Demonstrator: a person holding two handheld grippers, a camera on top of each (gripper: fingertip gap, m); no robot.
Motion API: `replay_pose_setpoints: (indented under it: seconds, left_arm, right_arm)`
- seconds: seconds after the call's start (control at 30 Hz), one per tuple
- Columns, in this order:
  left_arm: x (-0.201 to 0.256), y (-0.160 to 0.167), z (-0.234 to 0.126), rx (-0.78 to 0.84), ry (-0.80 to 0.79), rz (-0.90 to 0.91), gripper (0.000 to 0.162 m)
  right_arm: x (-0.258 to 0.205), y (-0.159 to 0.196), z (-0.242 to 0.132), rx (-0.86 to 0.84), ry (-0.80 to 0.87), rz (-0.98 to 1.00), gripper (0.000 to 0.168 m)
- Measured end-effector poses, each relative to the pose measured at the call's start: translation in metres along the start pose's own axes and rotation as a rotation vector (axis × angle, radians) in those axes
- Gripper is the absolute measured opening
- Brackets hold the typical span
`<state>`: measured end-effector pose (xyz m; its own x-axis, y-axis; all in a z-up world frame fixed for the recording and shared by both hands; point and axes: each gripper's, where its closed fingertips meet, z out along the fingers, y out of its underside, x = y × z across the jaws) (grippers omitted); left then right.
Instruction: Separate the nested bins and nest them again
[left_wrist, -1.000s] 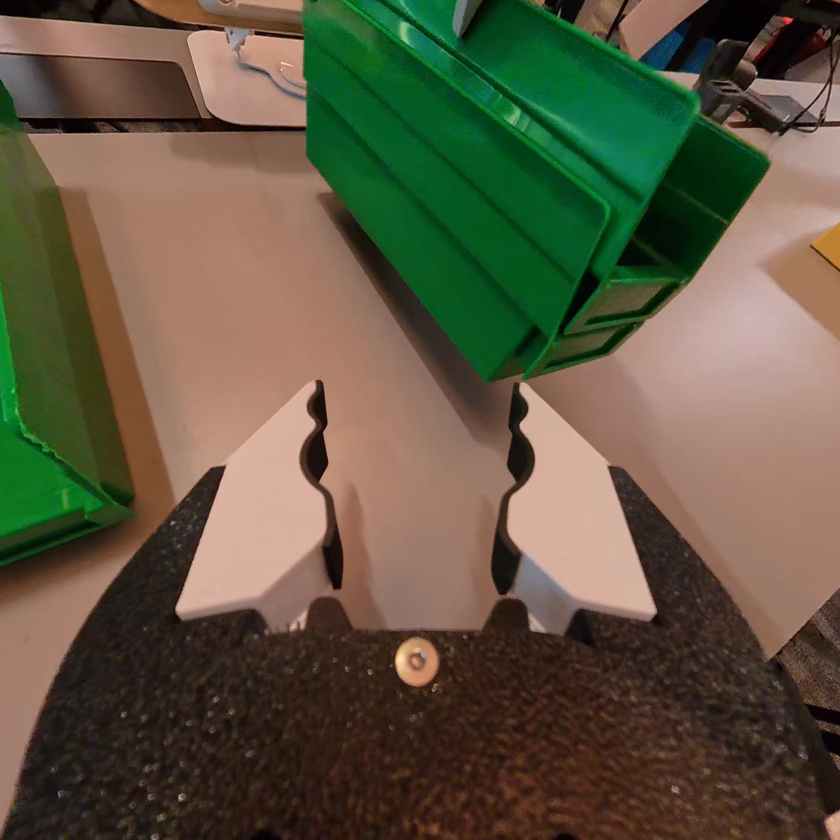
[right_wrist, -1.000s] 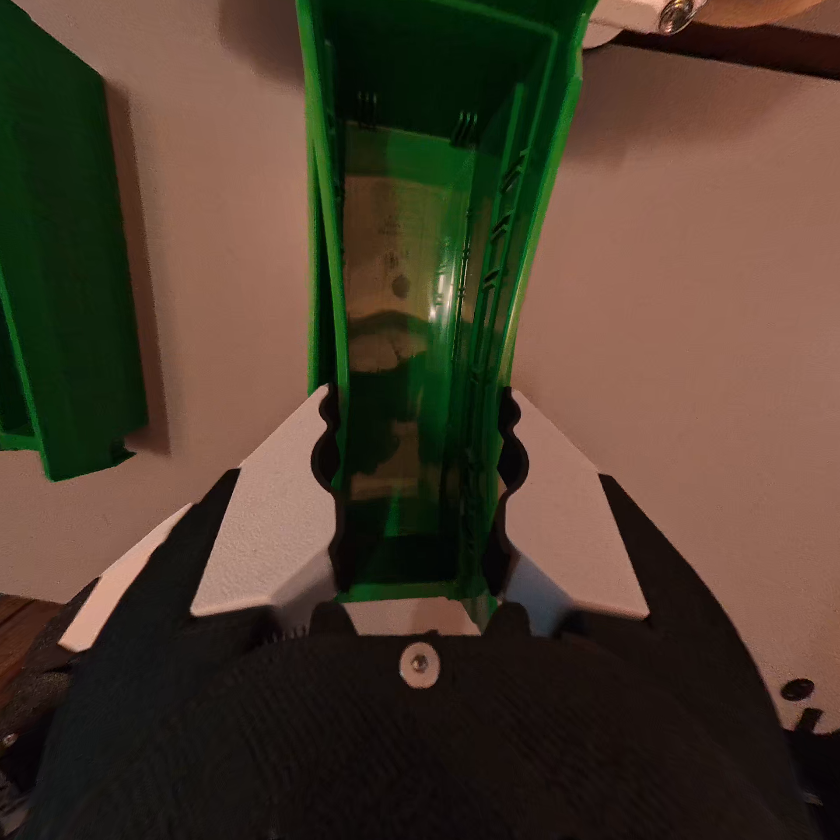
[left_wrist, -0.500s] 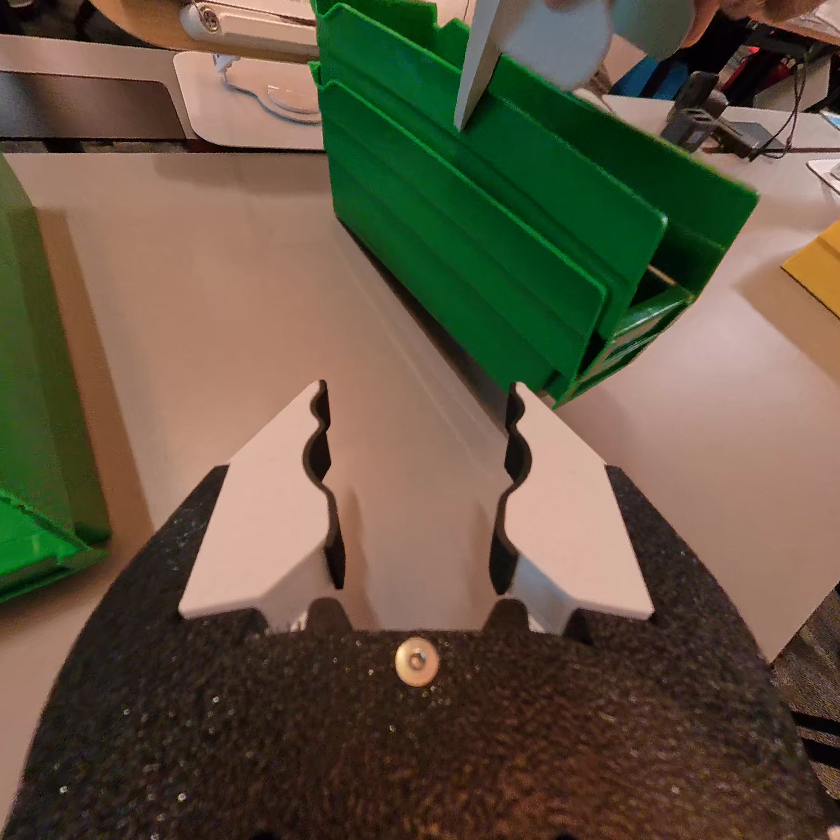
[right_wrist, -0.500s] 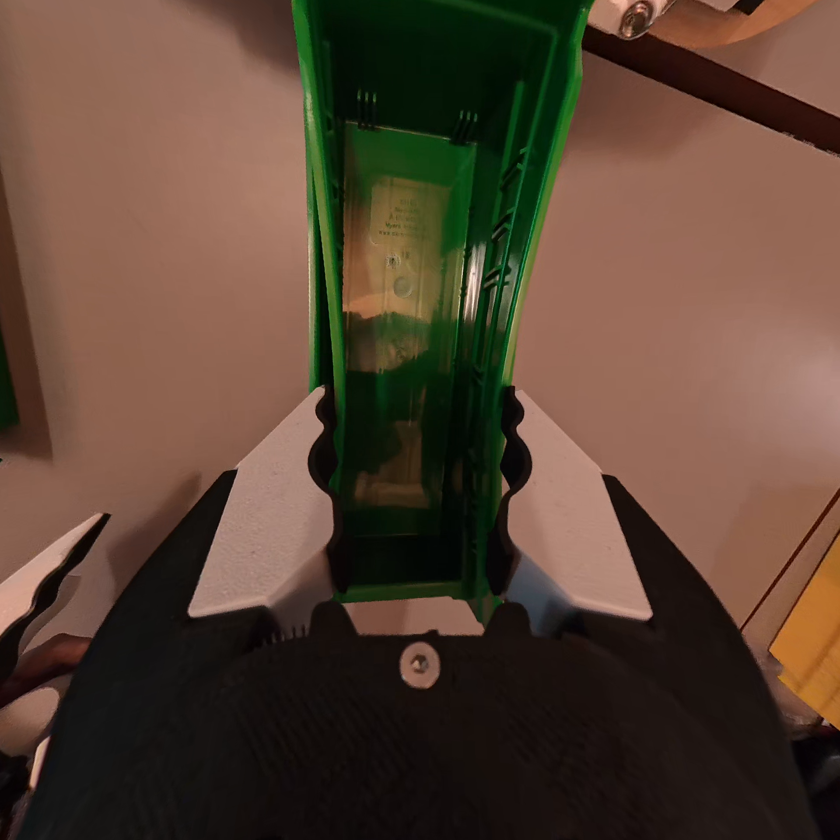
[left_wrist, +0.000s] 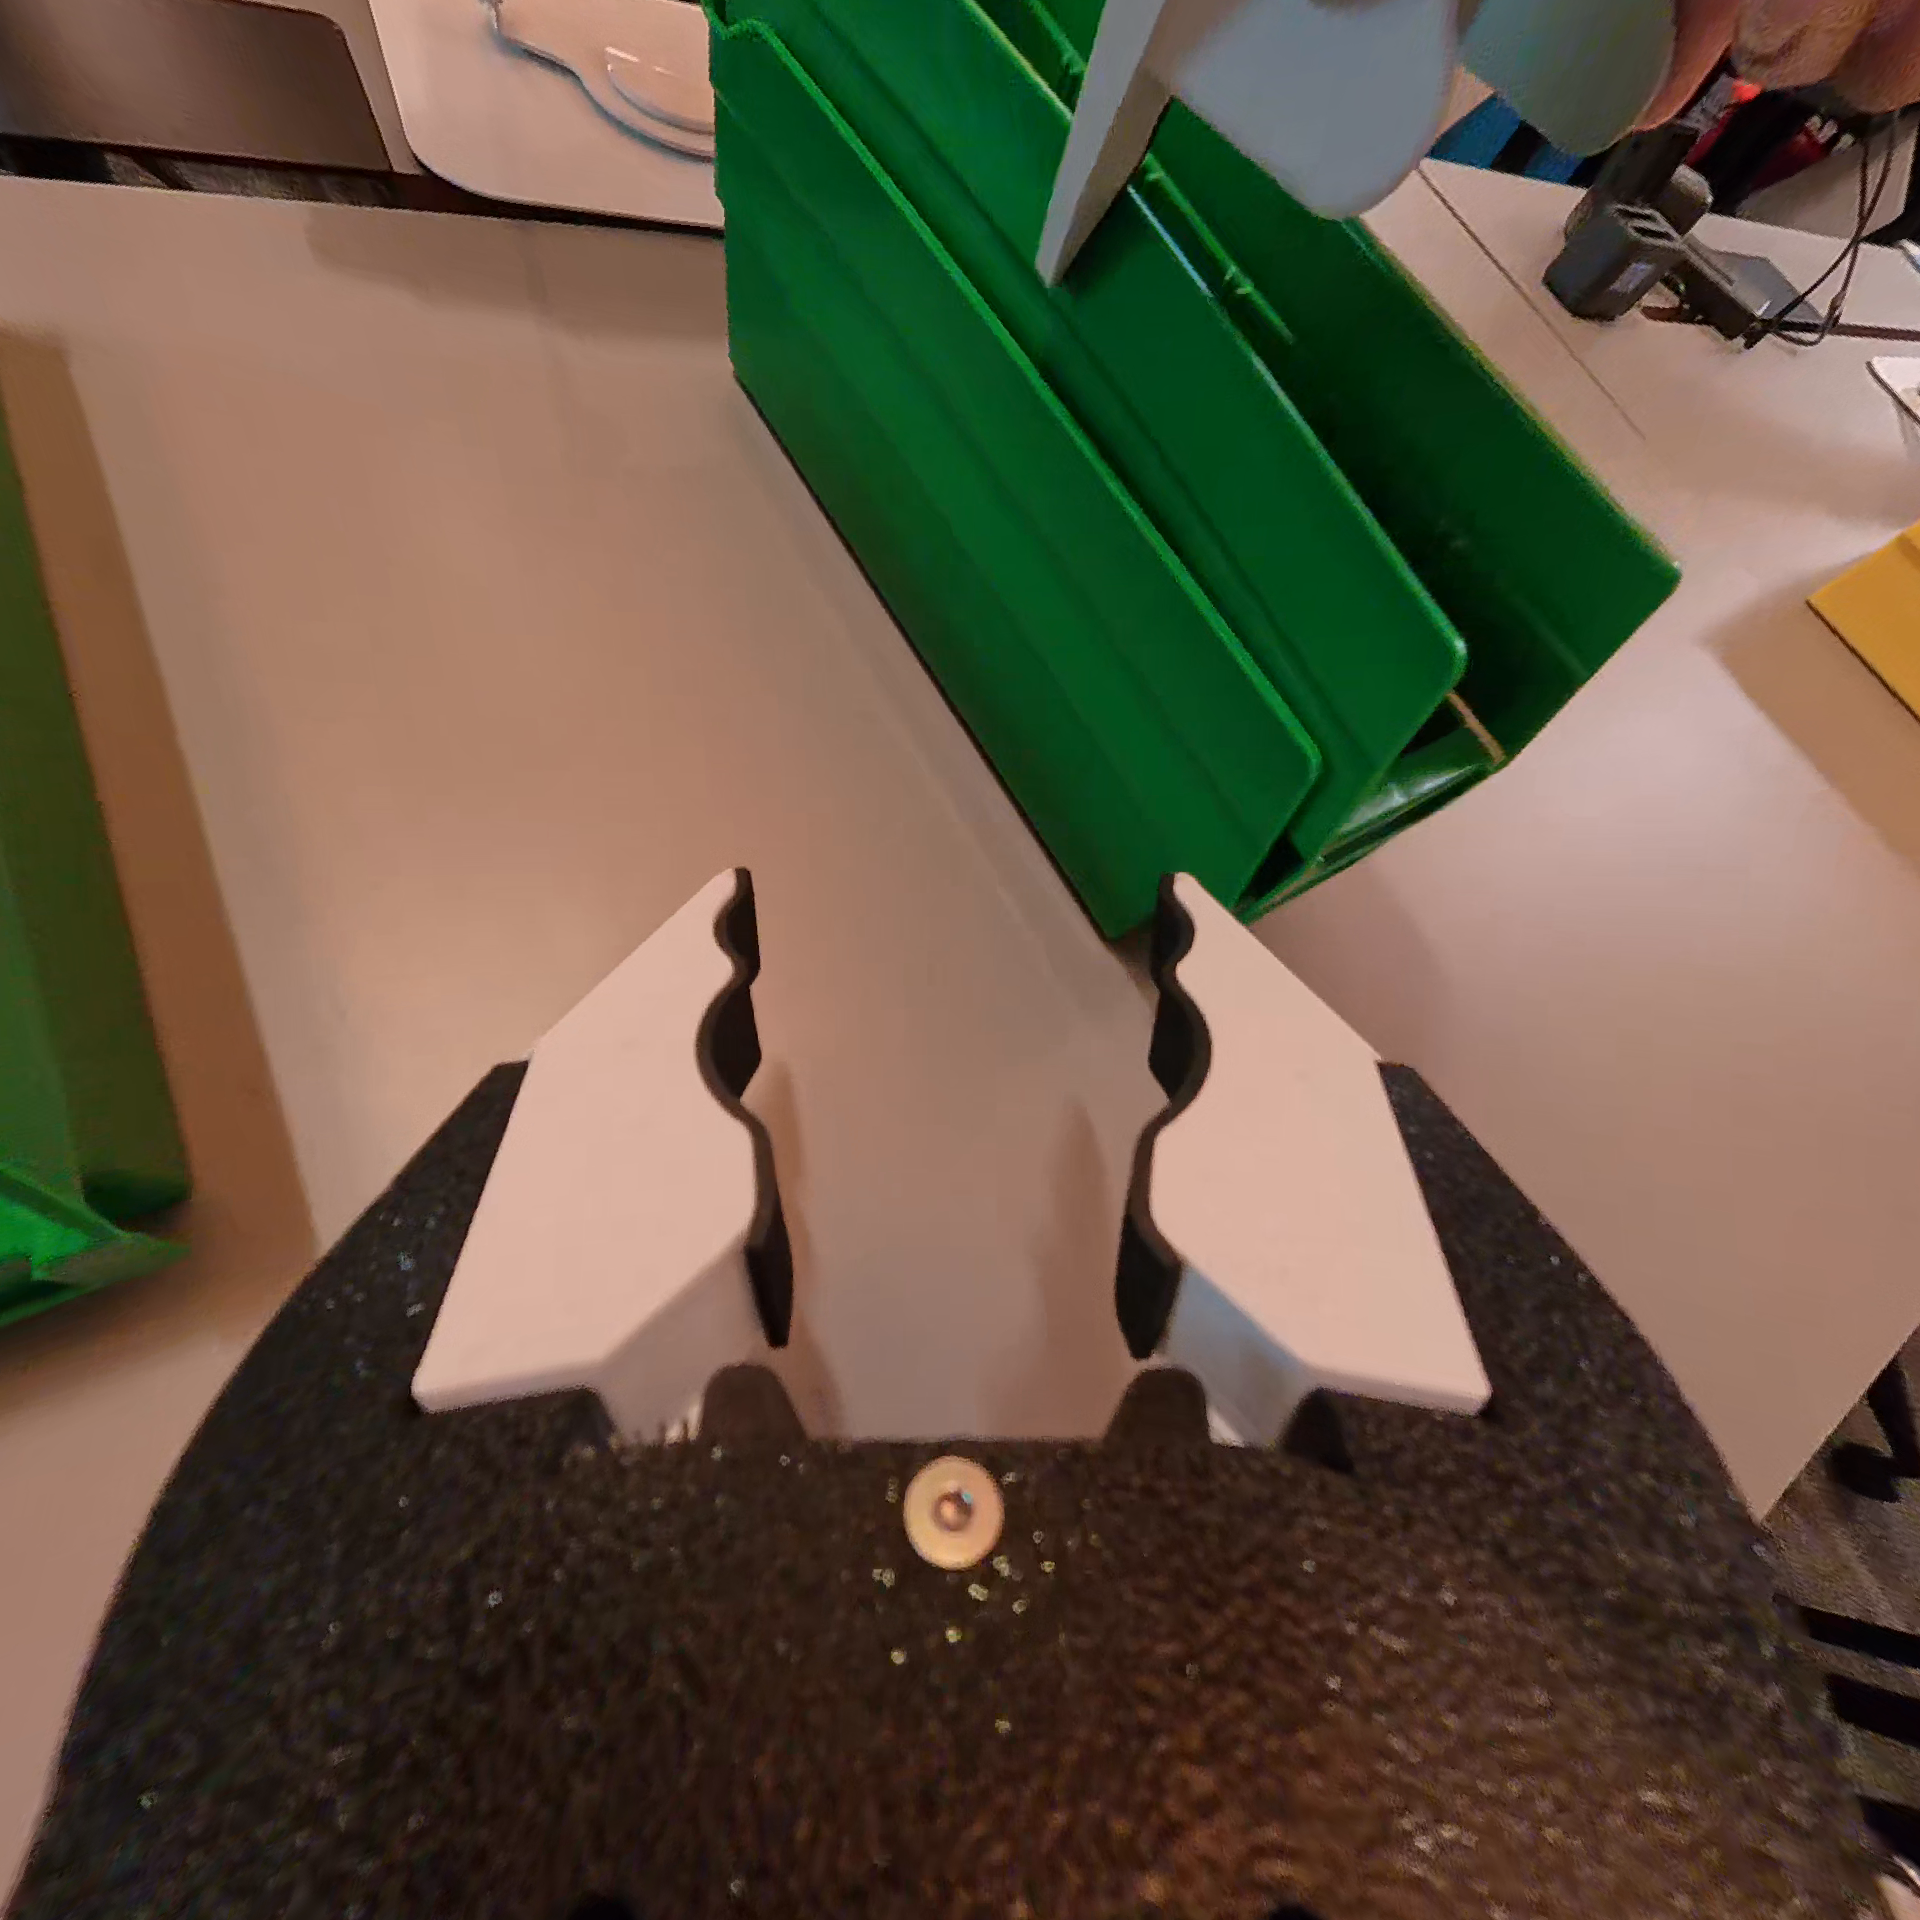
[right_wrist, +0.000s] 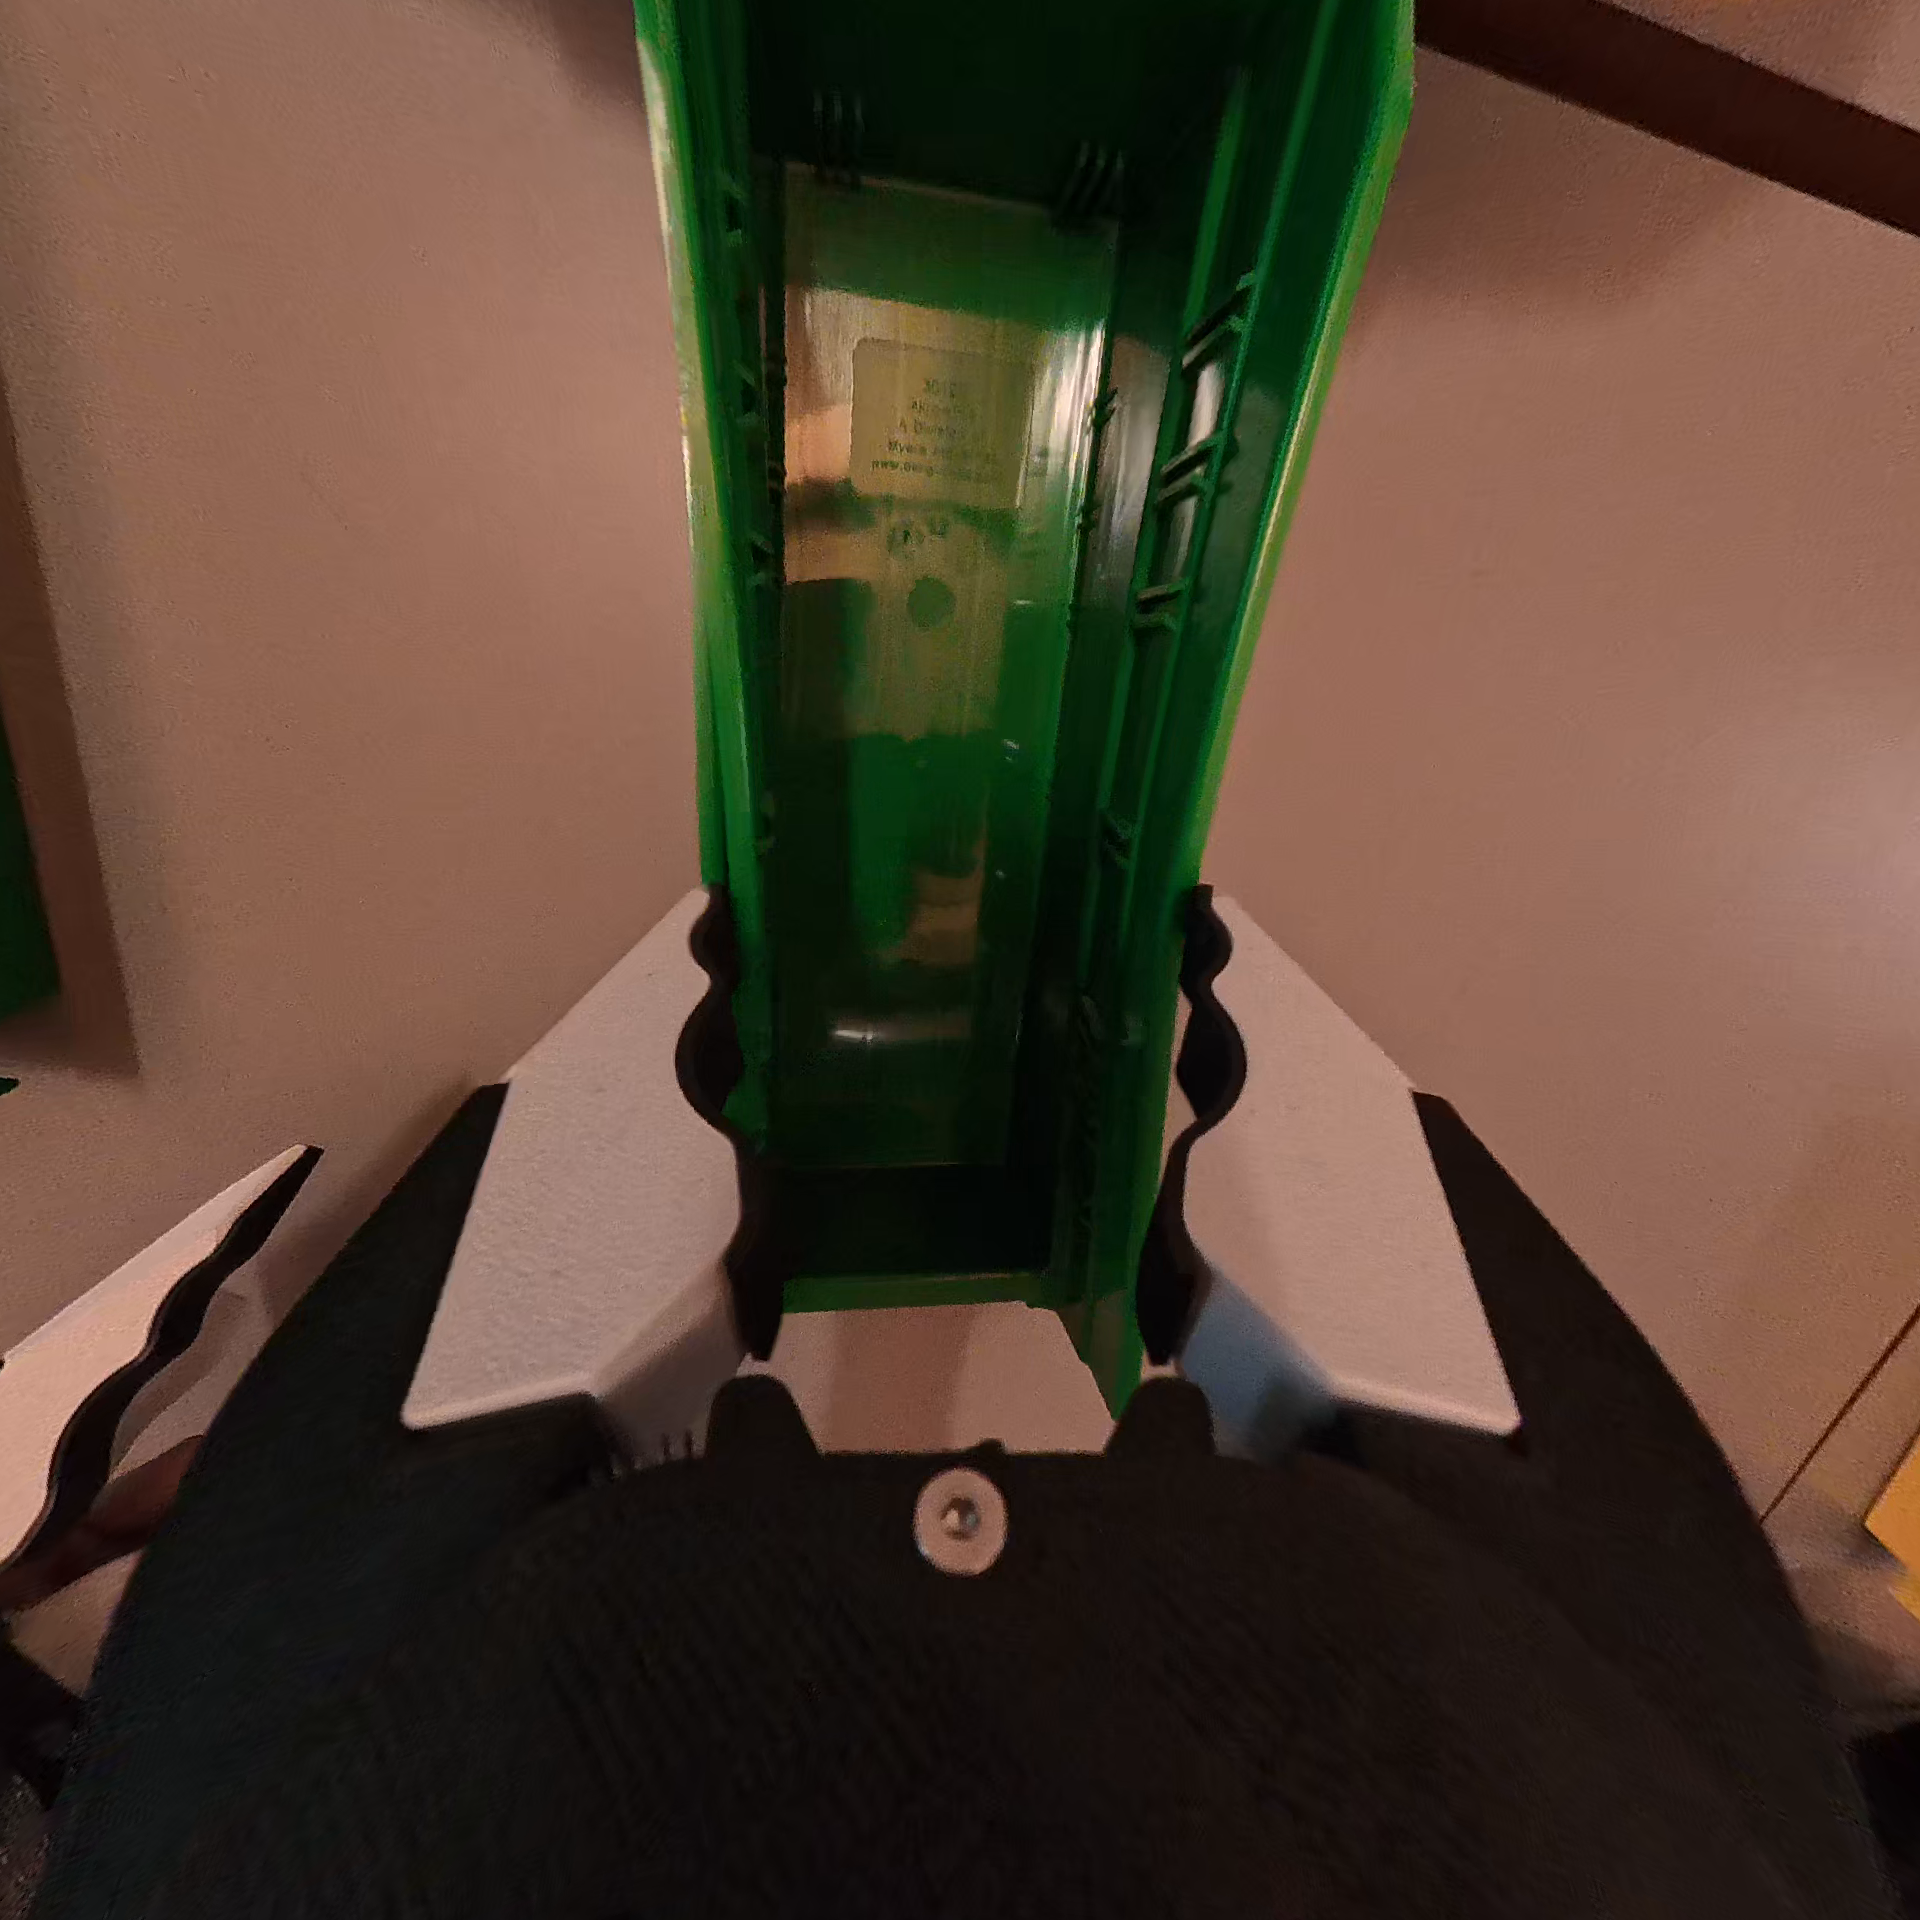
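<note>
The left tool (left_wrist: 956, 1122) hovers low over the table (left_wrist: 468, 623) with its fingers apart and nothing between them. Just ahead of it to the right, the nested bins (left_wrist: 1091, 540) rest on the table, several green walls stacked one inside another. The right tool (right_wrist: 961, 1122) reaches down over the near end of the nest, one finger (right_wrist: 582, 1247) outside each long wall; its left pad touches the wall, but whether the right pad presses the other wall I cannot tell. Inside, the top bin's glossy floor carries a pale label (right_wrist: 940, 421). A single bin (left_wrist: 62, 935) lies apart at the far left, and a yellow object (left_wrist: 1881, 623) sits at the right edge.
</note>
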<state>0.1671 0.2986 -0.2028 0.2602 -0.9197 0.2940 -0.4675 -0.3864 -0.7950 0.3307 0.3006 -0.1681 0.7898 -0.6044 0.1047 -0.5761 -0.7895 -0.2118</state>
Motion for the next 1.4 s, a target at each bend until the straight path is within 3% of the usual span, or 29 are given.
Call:
replay_pose_setpoints:
  seconds: [0.2,1.13,1.4]
  left_arm:
    - [0.001,-0.006,-0.004,0.011,0.001,0.000,0.074]
    - [-0.002,0.001,-0.012,0.001,-0.005,0.011,0.075]
    - [-0.002,-0.002,-0.012,0.007,0.002,0.002,0.075]
  right_arm:
    - [-0.002,0.022,-0.001,-0.120,0.012,-0.038,0.104]
    - [-0.003,0.024,0.007,-0.096,-0.088,-0.012,0.115]
    - [-0.003,0.025,0.003,-0.142,-0.090,-0.007,0.088]
